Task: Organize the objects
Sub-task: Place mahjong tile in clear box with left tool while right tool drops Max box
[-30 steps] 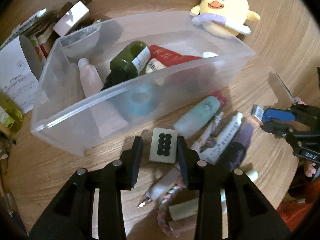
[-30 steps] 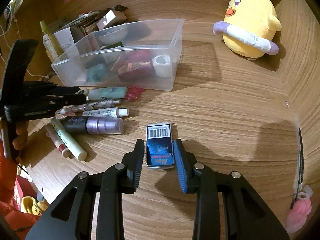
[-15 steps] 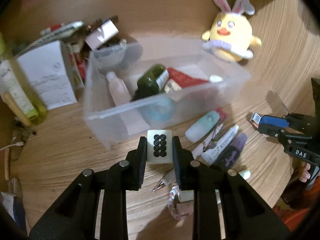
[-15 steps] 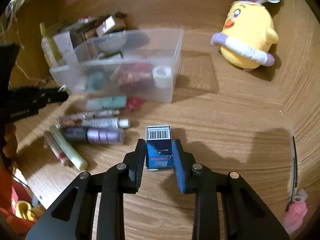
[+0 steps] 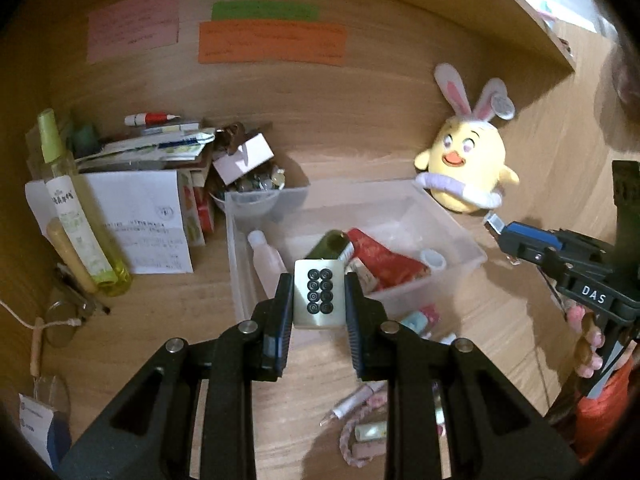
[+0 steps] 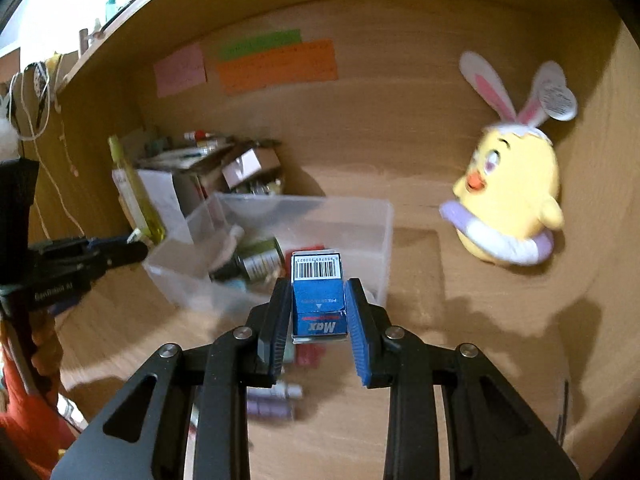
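Observation:
My left gripper (image 5: 319,296) is shut on a pale tile with black dots (image 5: 319,298) and holds it in the air in front of the clear plastic bin (image 5: 456,232). My right gripper (image 6: 318,304) is shut on a small blue box with a barcode (image 6: 318,300), raised in front of the same bin (image 6: 384,236). The bin holds a dark green bottle (image 5: 330,244), a red packet (image 5: 384,260) and a clear bottle (image 5: 266,252). The right gripper also shows in the left wrist view (image 5: 516,240), and the left one in the right wrist view (image 6: 100,252).
A yellow chick plush with rabbit ears (image 5: 466,168) sits behind the bin on the right. A white carton (image 5: 136,220), a yellow-green spray bottle (image 5: 72,208) and stacked papers stand at left. Tubes and a braided cord (image 5: 360,428) lie on the wooden desk near me.
Both grippers have closed on their objects and lifted them off the desk. The tile and the blue box now hang in the air before the bin.

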Demonstrator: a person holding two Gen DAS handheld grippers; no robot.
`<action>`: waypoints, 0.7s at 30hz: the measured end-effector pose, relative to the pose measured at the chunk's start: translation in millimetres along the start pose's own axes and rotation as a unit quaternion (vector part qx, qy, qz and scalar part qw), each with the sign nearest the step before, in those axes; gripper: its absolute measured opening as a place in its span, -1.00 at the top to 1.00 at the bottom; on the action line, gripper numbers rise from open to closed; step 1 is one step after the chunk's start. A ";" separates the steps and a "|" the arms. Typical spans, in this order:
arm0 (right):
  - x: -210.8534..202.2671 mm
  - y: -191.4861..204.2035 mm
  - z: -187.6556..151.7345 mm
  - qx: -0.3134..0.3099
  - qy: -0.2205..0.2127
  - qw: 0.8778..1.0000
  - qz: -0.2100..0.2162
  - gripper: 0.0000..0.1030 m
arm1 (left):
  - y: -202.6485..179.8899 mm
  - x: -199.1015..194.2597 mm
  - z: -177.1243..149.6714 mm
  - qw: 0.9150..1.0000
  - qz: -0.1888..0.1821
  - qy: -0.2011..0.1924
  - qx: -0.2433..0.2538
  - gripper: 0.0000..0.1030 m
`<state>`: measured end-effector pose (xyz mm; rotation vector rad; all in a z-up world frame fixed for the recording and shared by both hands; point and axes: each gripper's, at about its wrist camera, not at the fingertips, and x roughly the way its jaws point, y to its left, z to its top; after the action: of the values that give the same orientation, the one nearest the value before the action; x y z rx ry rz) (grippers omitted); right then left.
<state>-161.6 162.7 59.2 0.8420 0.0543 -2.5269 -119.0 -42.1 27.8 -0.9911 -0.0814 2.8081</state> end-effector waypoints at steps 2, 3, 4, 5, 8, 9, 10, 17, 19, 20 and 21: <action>10.3 3.4 9.1 0.001 0.003 1.000 0.010 0.51 | 2.0 4.6 4.0 1.000 0.007 0.001 -0.003 0.53; 17.4 5.2 14.1 0.001 0.006 1.000 0.014 0.51 | 3.6 8.8 6.5 1.000 0.011 0.004 -0.005 0.53; 21.9 6.3 16.2 0.001 0.009 1.000 0.015 0.51 | 4.3 11.5 7.7 1.000 0.012 0.006 -0.006 0.53; 27.9 8.1 19.0 -0.001 0.012 1.000 0.016 0.51 | 5.5 14.8 9.0 1.000 0.012 0.009 -0.008 0.53; 45.1 12.4 23.7 -0.006 0.025 1.000 0.018 0.51 | 8.9 26.1 12.4 1.000 0.014 0.019 -0.012 0.53; 51.7 13.3 24.6 -0.006 0.031 0.999 0.019 0.51 | 10.0 31.1 13.7 1.000 0.015 0.024 -0.013 0.53; 59.3 14.3 25.0 -0.008 0.039 0.999 0.018 0.51 | 10.4 34.7 14.1 0.999 0.015 0.028 -0.014 0.53; 103.0 16.6 21.1 -0.018 0.092 0.996 0.009 0.51 | 14.5 65.3 14.3 0.998 0.012 0.065 -0.019 0.53; 111.2 16.7 19.0 -0.021 0.103 0.994 0.006 0.51 | 15.5 72.4 13.1 0.997 0.012 0.073 -0.020 0.53; 114.0 16.9 18.0 -0.023 0.107 0.994 0.005 0.51 | 15.9 75.4 12.5 0.997 0.012 0.077 -0.020 0.53; 116.9 17.2 17.0 -0.025 0.110 0.994 0.004 0.51 | 16.4 77.9 12.0 0.997 0.011 0.079 -0.020 0.53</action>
<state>-245.1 94.8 7.6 1.0958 0.1847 -2.4050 -188.5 -44.9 -12.7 -1.2268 -0.1079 2.7453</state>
